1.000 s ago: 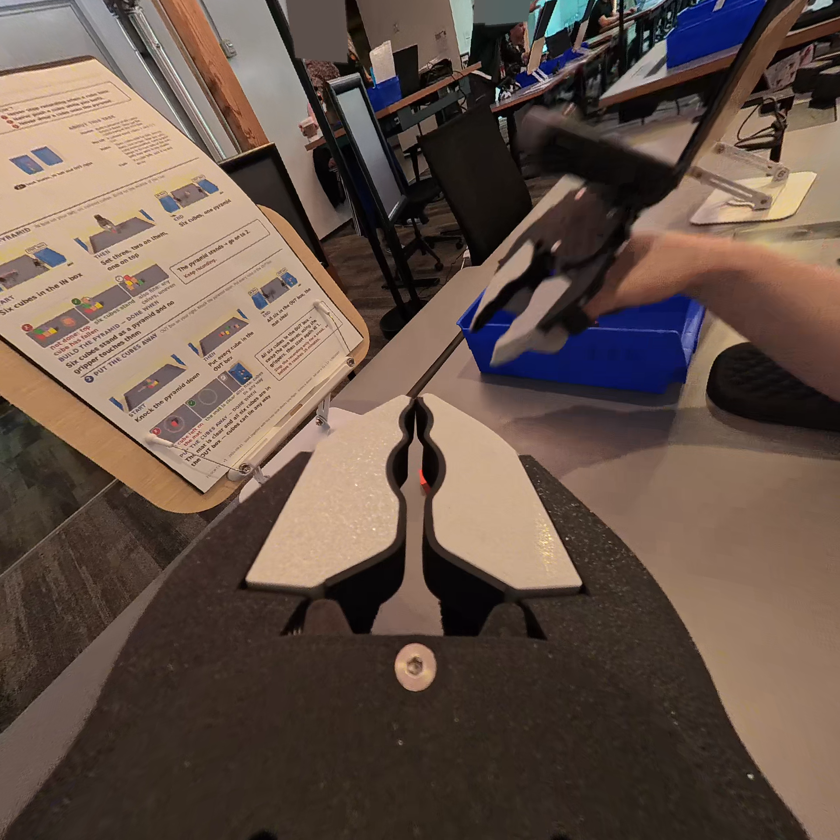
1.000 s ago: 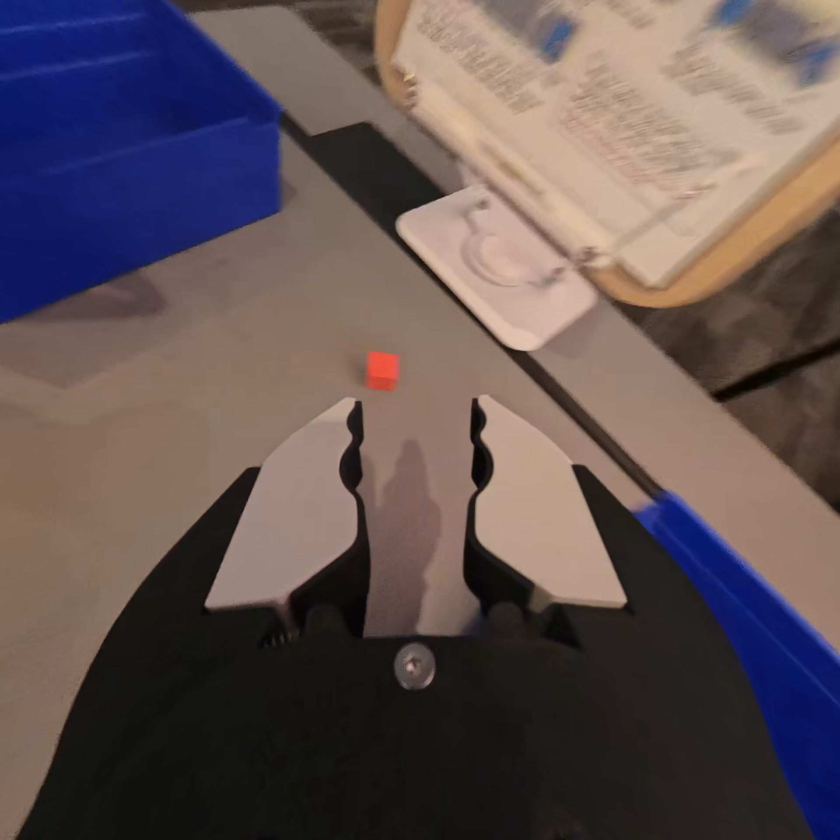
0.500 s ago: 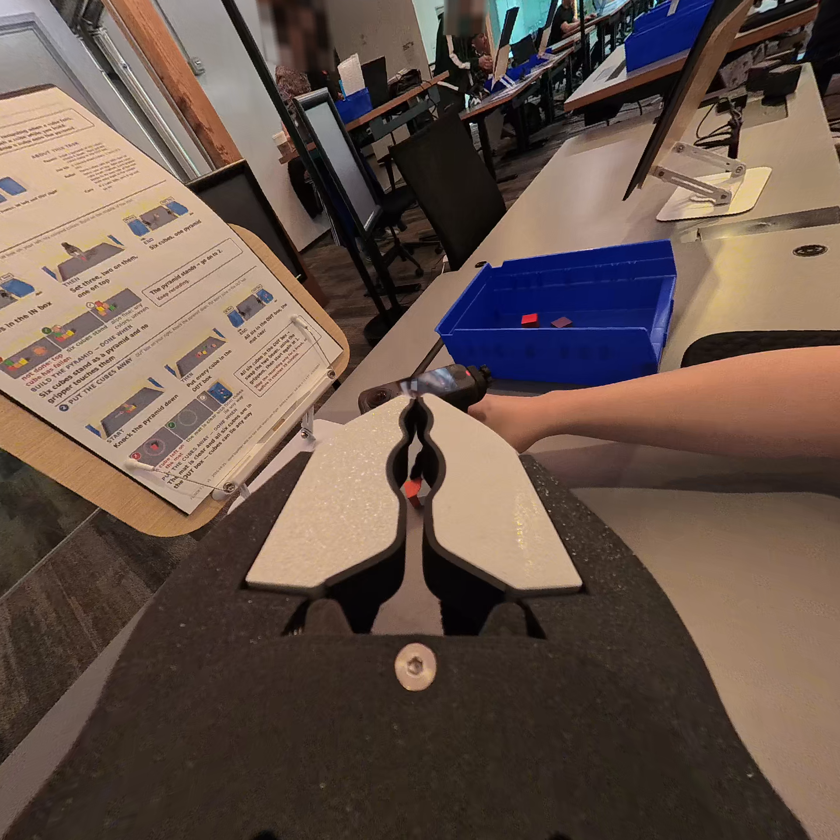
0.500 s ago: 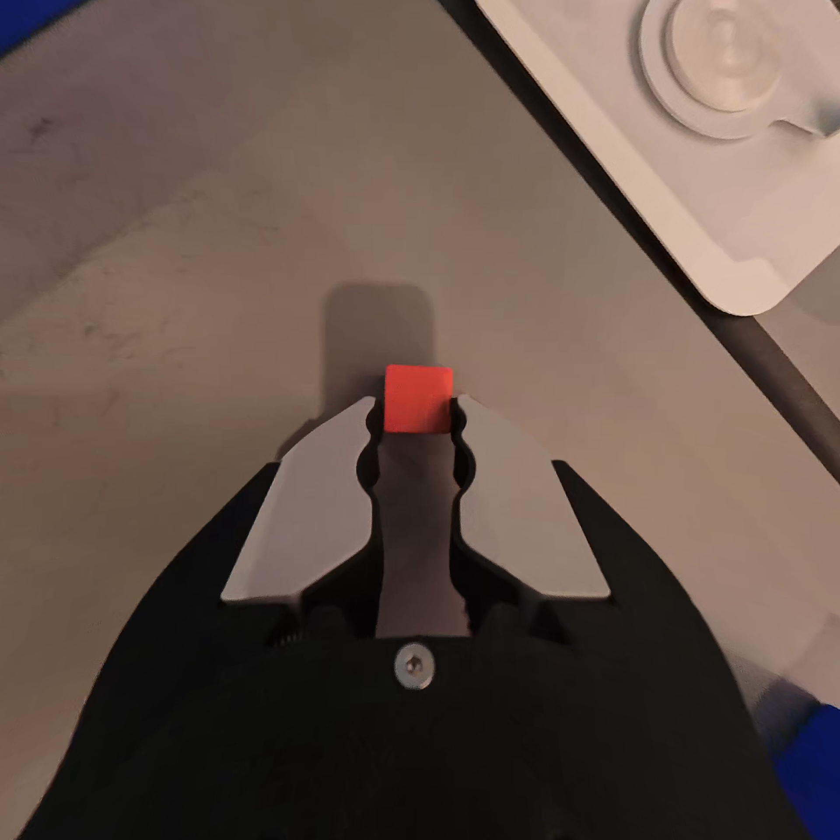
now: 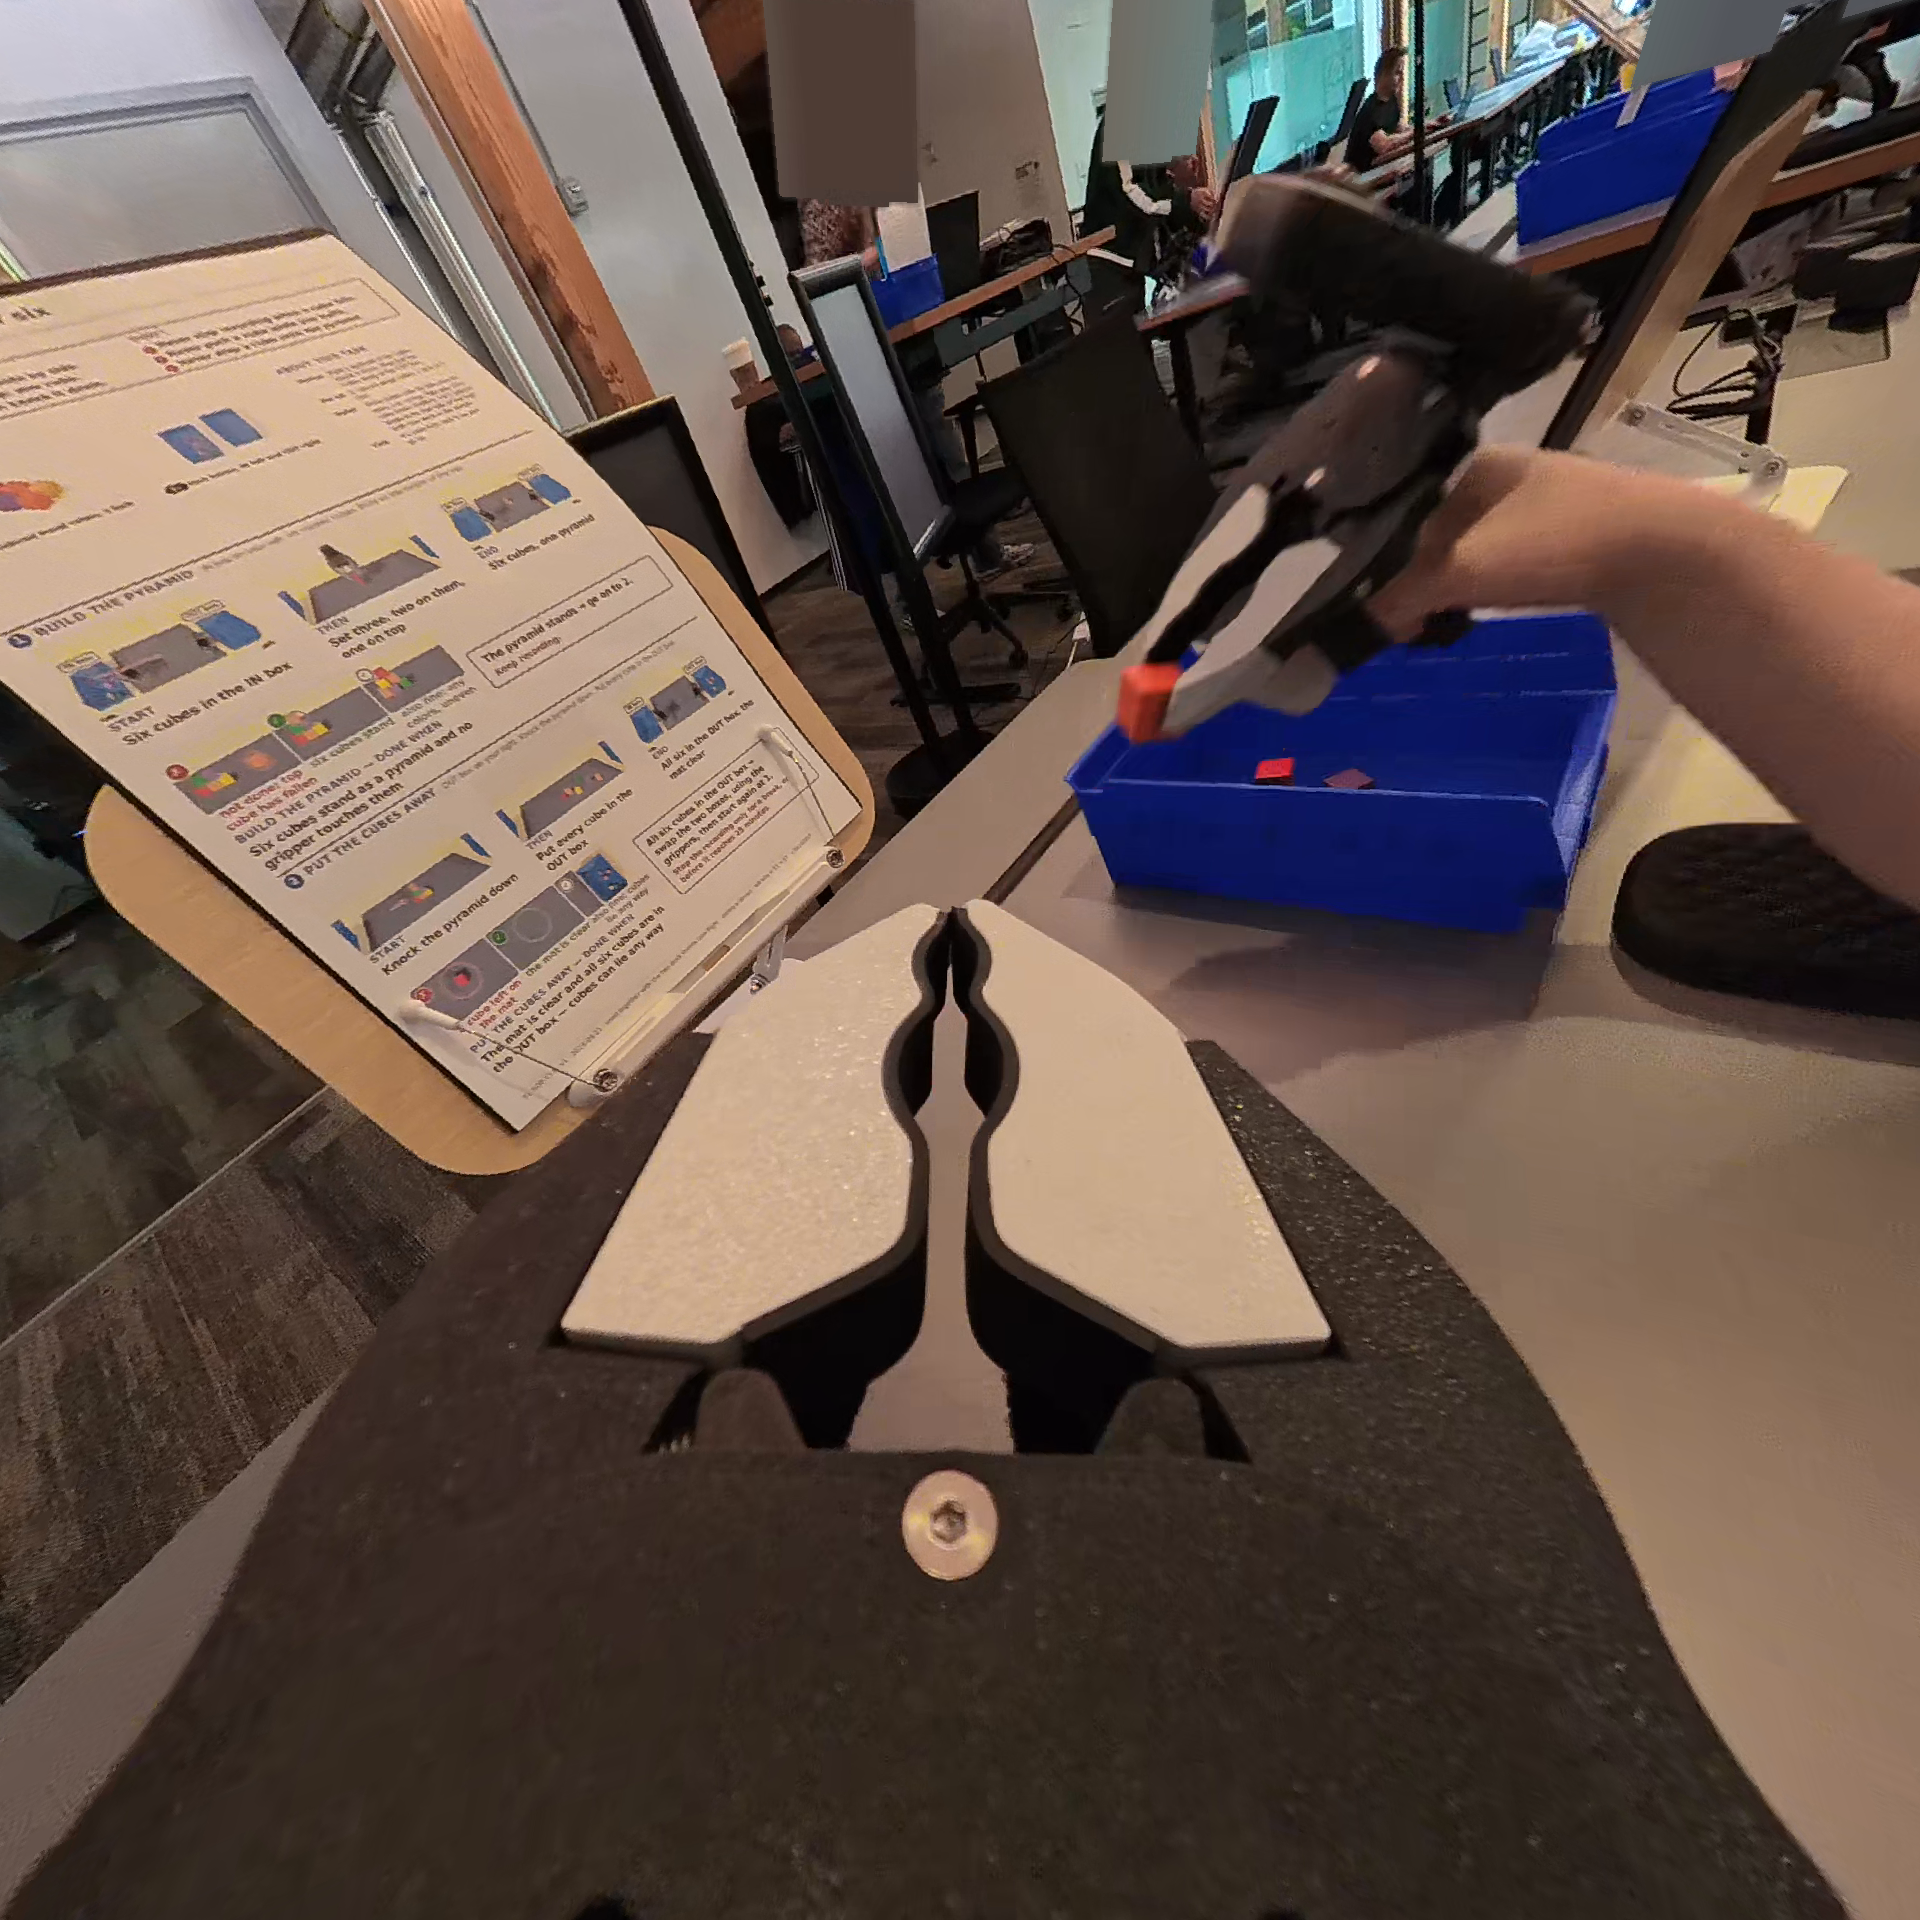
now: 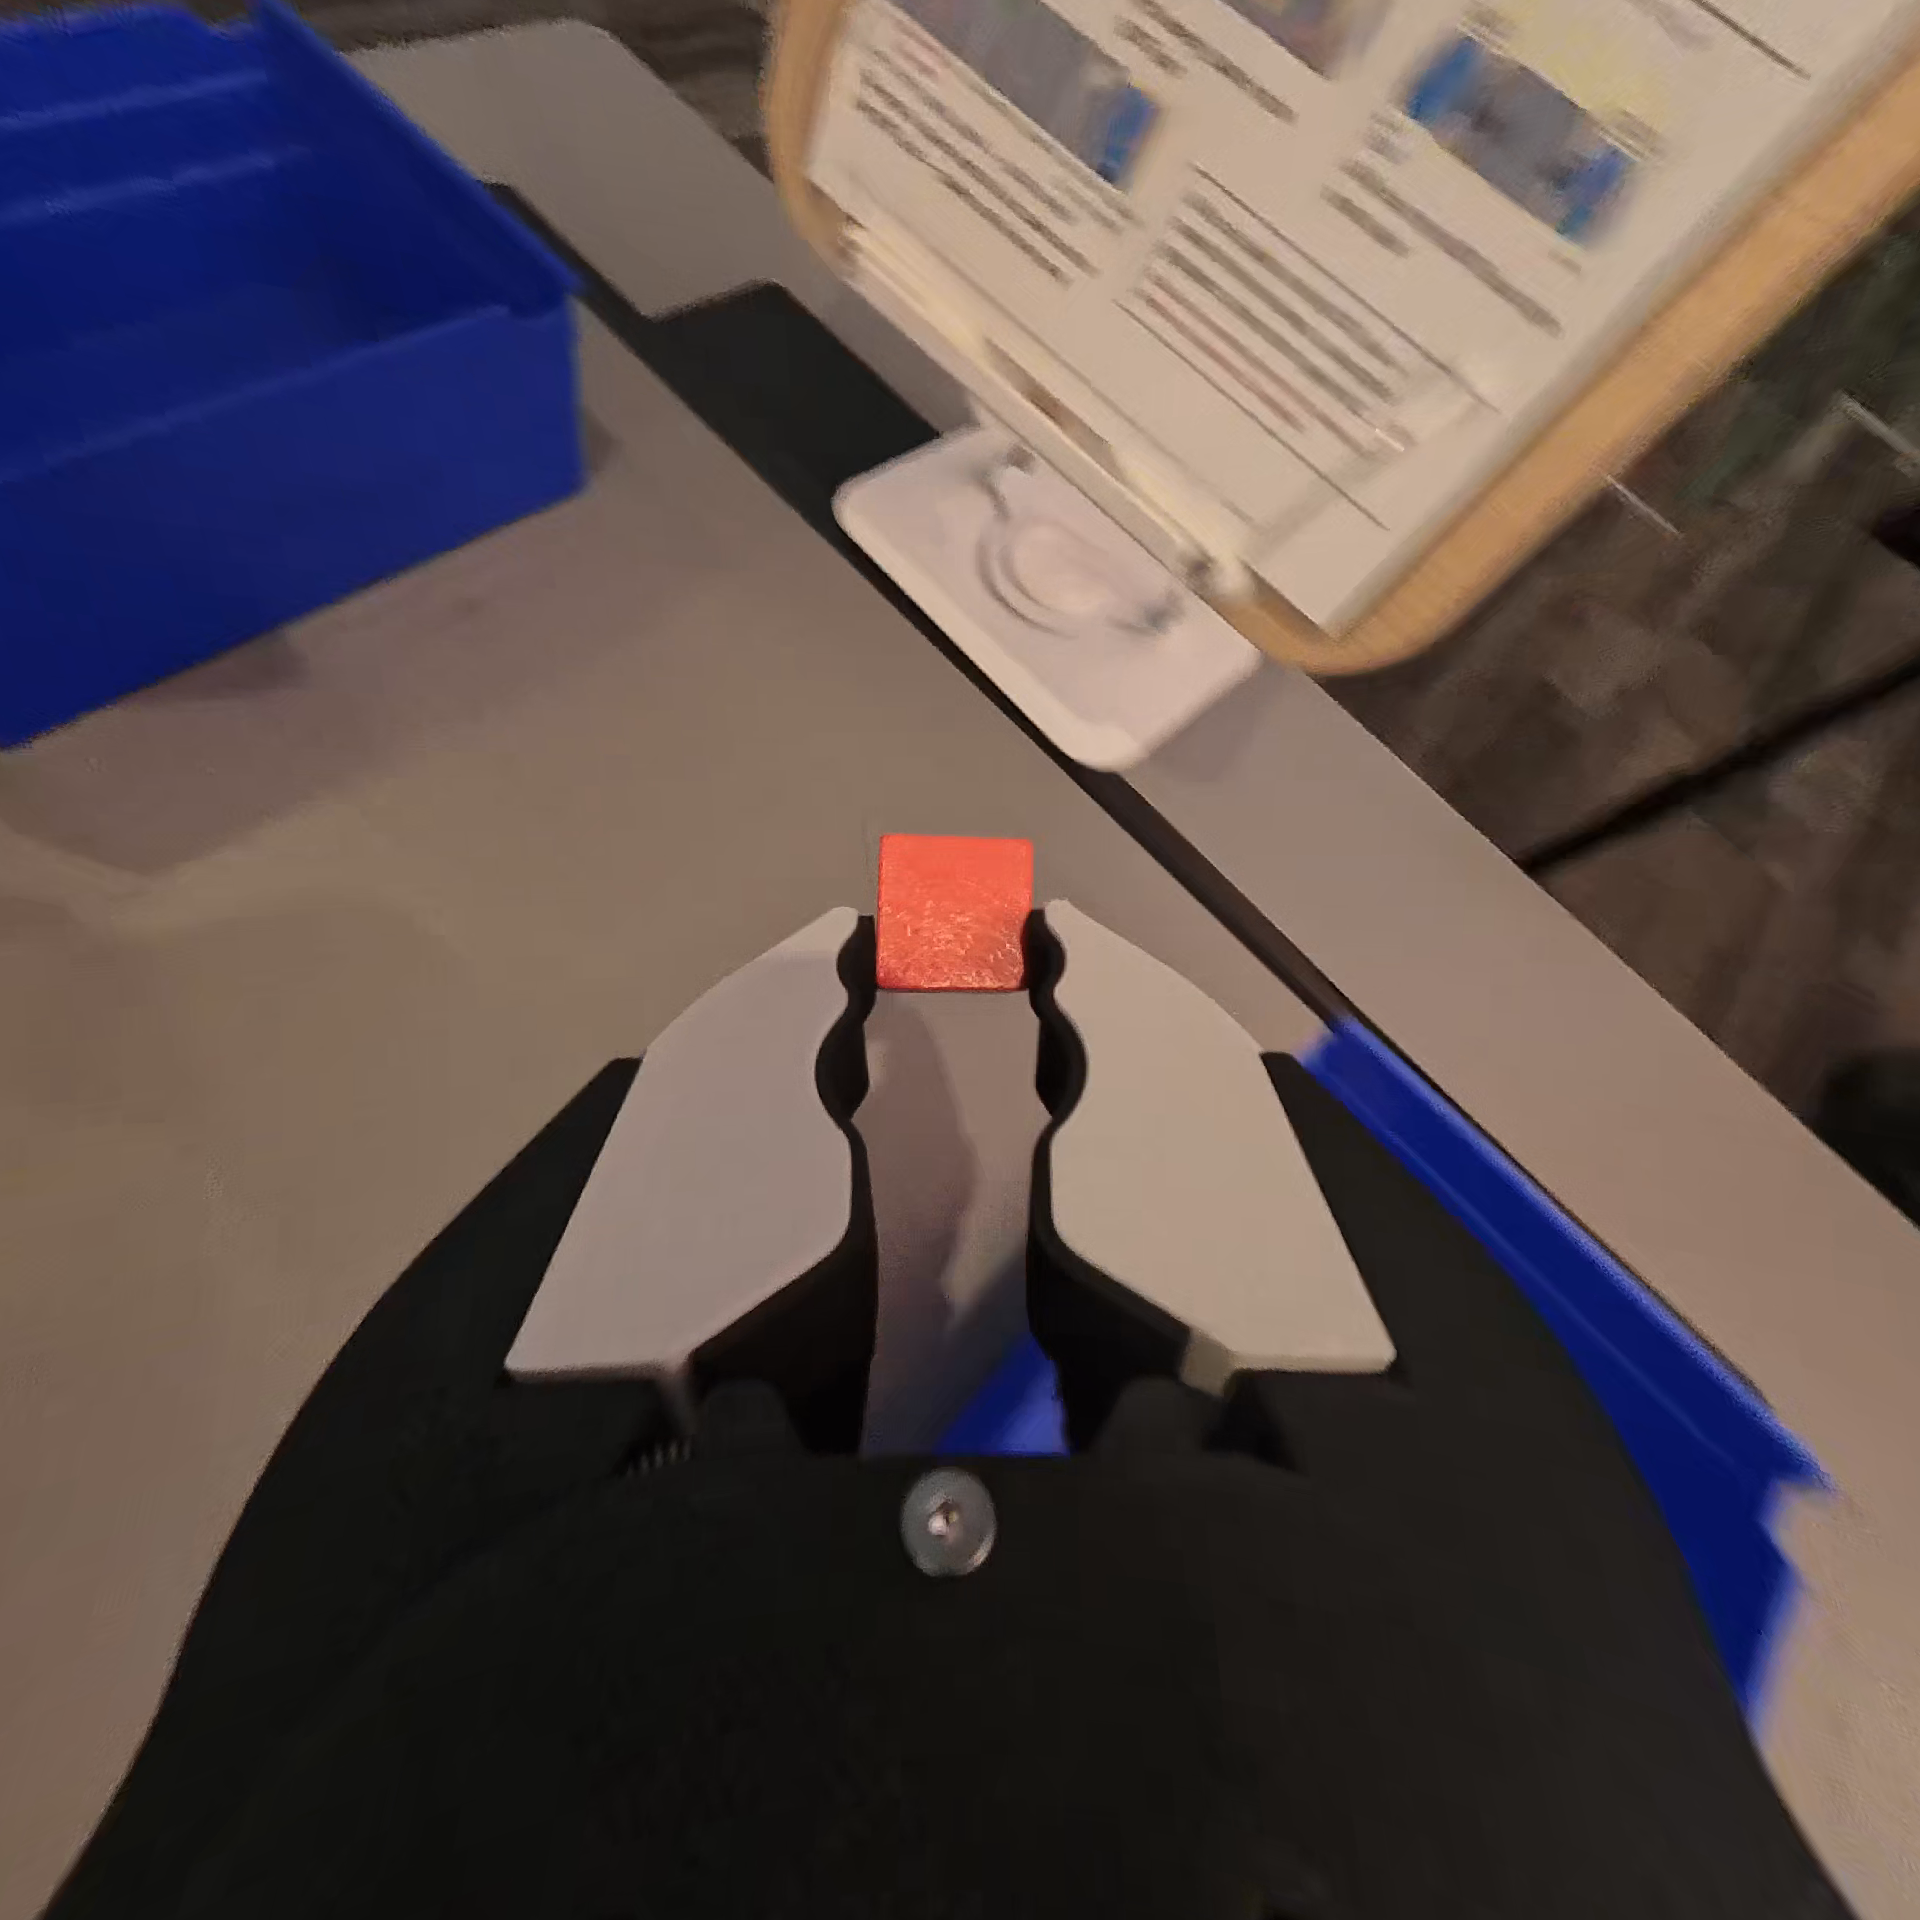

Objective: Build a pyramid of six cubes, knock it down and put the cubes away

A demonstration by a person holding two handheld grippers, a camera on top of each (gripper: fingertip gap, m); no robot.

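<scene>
My right gripper [image 6: 951, 920] is shut on an orange-red cube [image 6: 954, 914], with both pads pressed on its sides, and holds it lifted above the grey table. The left wrist view shows the same gripper [image 5: 1164, 696] in the air with the cube [image 5: 1146, 701] at its tips, over the near left corner of a blue bin [image 5: 1340, 842]. In that bin lie a red cube [image 5: 1274, 770] and a dark purple cube [image 5: 1348, 778]. My left gripper [image 5: 951, 920] is shut with nothing between its pads, low over the table.
An instruction sheet on a wooden board [image 5: 343, 727] stands at the left on a white base [image 6: 1049, 613]. A second blue bin [image 6: 260, 364] shows at the upper left of the right wrist view. A black pad [image 5: 1766, 914] lies right of the bin. Desks and chairs stand behind. There is about 25 centimeters between the tips of the two grippers.
My right gripper came down on the orange-red cube on the table, shut on it, and has lifted it up toward the blue bin. My left gripper stayed shut.
</scene>
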